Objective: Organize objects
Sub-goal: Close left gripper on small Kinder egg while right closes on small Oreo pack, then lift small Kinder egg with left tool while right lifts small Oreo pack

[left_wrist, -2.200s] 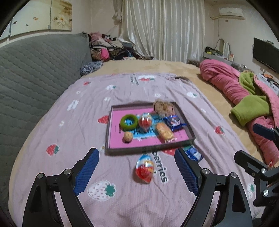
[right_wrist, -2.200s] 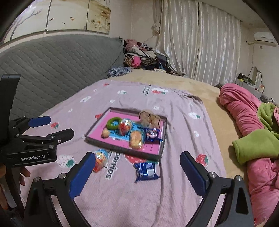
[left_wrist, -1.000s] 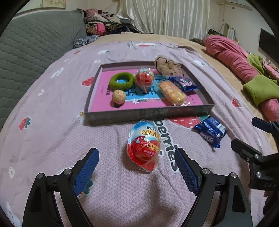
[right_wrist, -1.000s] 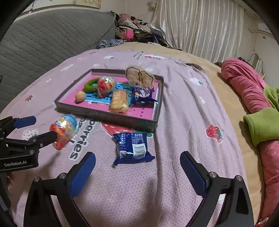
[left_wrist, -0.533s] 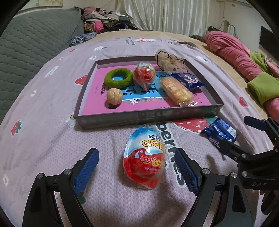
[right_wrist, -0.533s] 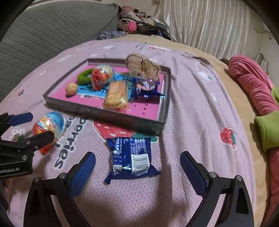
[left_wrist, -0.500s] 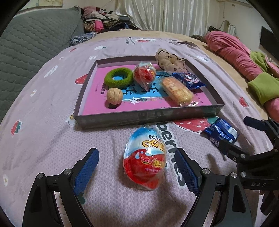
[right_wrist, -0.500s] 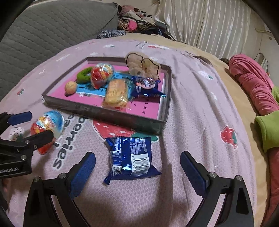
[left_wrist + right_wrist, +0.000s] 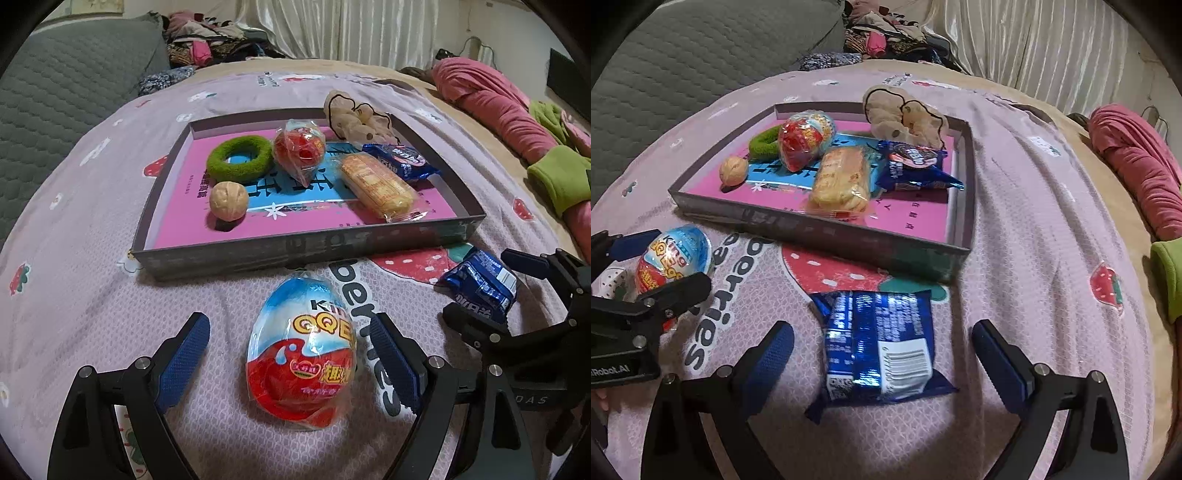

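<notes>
Tray [image 9: 295, 247] on the bed's pink strawberry blanket [image 9: 92, 295] already holds six items: green ring [image 9: 239, 158], walnut [image 9: 228, 201], wrapped egg toy [image 9: 300, 149], yellow cracker pack [image 9: 375, 188], blue cookie pack [image 9: 400, 160], and a beige plush [image 9: 354, 118] leaning on the far rim. Judged mostly done — two things left outside.

Left claw [image 9: 291, 365] wide open, holding nothing; the blue-and-red egg toy [image 9: 301, 358] lies on the blanket between its pads, untouched, just in front of the tray's near wall. Right claw [image 9: 882, 358] also wide open and empty, straddling the second blue cookie pack [image 9: 879, 343], which lies flat near the tray's near right corner.

Room: the two claws sit close side by side — some risk of a bump on lifting. Near wall must be cleared. Free tray floor at front left beside the walnut and along the right front strip.
</notes>
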Demonstrator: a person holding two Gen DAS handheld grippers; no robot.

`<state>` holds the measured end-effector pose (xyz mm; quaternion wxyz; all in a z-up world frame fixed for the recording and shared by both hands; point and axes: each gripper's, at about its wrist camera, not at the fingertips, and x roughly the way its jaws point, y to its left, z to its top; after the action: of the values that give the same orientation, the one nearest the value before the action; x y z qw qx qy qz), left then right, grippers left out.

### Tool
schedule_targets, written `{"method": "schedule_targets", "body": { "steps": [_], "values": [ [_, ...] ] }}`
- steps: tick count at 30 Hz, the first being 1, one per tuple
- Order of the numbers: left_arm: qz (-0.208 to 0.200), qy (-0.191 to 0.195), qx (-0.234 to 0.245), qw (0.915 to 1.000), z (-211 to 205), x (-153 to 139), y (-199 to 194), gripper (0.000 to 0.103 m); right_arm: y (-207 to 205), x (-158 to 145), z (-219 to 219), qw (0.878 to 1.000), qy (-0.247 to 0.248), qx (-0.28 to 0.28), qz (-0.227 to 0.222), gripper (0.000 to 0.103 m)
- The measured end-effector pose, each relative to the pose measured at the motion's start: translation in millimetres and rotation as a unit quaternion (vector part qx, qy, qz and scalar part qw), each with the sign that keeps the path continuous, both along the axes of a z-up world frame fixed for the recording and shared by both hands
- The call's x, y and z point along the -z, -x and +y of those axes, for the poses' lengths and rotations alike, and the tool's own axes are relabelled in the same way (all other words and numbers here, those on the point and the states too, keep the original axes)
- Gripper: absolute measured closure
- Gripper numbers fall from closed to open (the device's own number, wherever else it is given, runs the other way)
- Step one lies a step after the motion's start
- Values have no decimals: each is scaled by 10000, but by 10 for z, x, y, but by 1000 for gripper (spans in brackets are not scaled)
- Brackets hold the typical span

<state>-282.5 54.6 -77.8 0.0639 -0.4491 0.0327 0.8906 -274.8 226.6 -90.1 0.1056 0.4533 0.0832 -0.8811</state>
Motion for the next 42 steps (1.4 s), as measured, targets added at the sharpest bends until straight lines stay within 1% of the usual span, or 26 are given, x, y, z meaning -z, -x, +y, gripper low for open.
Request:
{"method": "schedule_targets", "body": {
  "steps": [1, 6, 8, 9, 10, 11, 13, 14, 15, 17, 21, 26, 30, 32, 37, 42],
  "values": [
    [18, -3, -2, 10000, -2, 5, 7, 14, 4, 8, -3, 10000, 24, -5, -12, 10],
    [-65, -24, 15, 10000, -4, 67, 55, 14, 36, 33, 19, 9998, 170, -3, -80, 15],
    [-58, -34, 18, 10000, -7, 78, 62, 14, 36, 34, 21, 9998, 195, -8, -67, 23],
    [-49, -50, 17, 10000, -7, 77, 65, 14, 38, 38, 23, 9997, 219, -18, -87, 25],
    [-45, -73, 34, 10000, -5, 78, 69, 14, 38, 36, 20, 9997, 246, -32, -86, 32],
    [-30, -95, 42, 9999, -7, 74, 70, 17, 35, 35, 18, 9996, 263, -42, -88, 34],
    [-28, -143, 69, 9999, -3, 71, 69, 27, 31, 33, 3, 9997, 223, -51, -70, 35],
    [-47, -180, 90, 9998, -1, 75, 69, 39, 27, 32, -3, 9997, 218, -64, -62, 39],
    [-73, -223, 102, 9997, -3, 80, 69, 52, 26, 30, -12, 9997, 218, -79, -51, 40],
    [-140, -264, 109, 9995, 1, 102, 80, 52, 29, 33, -22, 9998, 181, -87, -51, 41],
    [-112, -287, 117, 9995, 3, 94, 75, 52, 30, 32, -20, 9998, 200, -53, -43, 45],
    [-10, -183, 101, 9998, 8, 56, 38, 52, 18, 16, -8, 9997, 253, -43, -50, 47],
    [135, -53, 45, 9999, -3, -34, -18, 52, -14, -28, 11, 9995, 311, -30, -8, 47],
    [165, -60, 15, 9998, -28, -81, -51, 52, -37, -71, 15, 9994, 342, -26, 42, 47],
    [309, -81, -83, 9995, -83, -229, -158, 52, -171, -304, 28, 9984, 489, -88, 254, 47],
    [521, -119, -87, 9985, -110, -462, -316, 52, -372, -692, 2, 9954, 655, -177, 682, 47]
  ]
}}
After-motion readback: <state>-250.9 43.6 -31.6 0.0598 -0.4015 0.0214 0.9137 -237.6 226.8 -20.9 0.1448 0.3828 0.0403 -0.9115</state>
